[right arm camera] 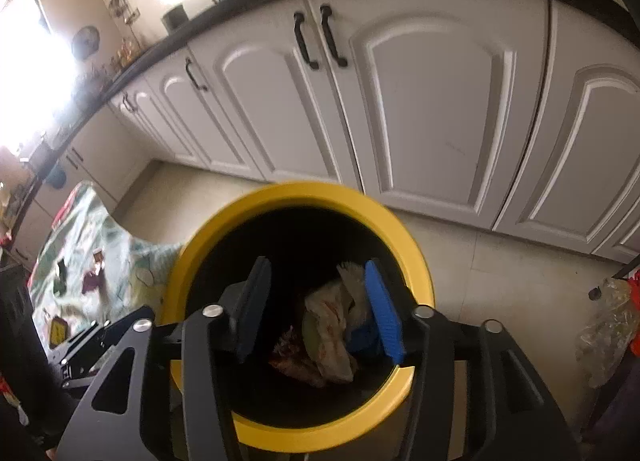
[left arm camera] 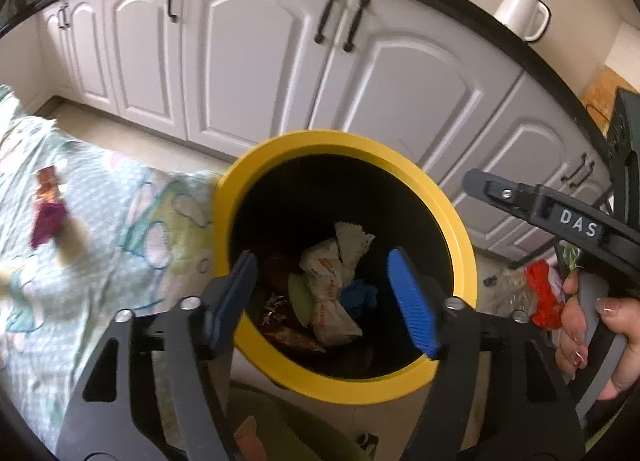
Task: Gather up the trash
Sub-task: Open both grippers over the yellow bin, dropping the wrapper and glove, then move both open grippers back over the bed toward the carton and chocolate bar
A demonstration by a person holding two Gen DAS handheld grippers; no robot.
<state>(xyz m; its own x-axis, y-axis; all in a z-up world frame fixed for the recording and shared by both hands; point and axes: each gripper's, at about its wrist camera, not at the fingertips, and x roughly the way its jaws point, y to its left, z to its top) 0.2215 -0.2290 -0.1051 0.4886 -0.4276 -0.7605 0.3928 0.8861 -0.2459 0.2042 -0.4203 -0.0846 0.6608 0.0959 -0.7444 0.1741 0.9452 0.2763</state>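
A yellow-rimmed black bin [left arm camera: 460,245] stands on the floor and holds crumpled wrappers [left arm camera: 332,289] and a blue scrap [left arm camera: 358,297]. My left gripper [left arm camera: 324,293] is open and empty right above the bin's mouth. The bin [right arm camera: 416,261] also fills the right wrist view, with the wrappers [right arm camera: 332,321] inside. My right gripper [right arm camera: 316,309] is open and empty over the bin's mouth. The right gripper's body [left arm camera: 560,217] and the hand that holds it show at the right of the left wrist view. Purple and orange wrappers [left arm camera: 48,205] lie on the patterned cloth [left arm camera: 112,221].
White cabinet doors [left arm camera: 256,61] with black handles run behind the bin under a dark countertop. A white kettle [left arm camera: 520,13] stands on the counter. A clear bag and a red item [left arm camera: 540,293] lie on the floor right of the bin. More scraps [right arm camera: 92,281] lie on the cloth.
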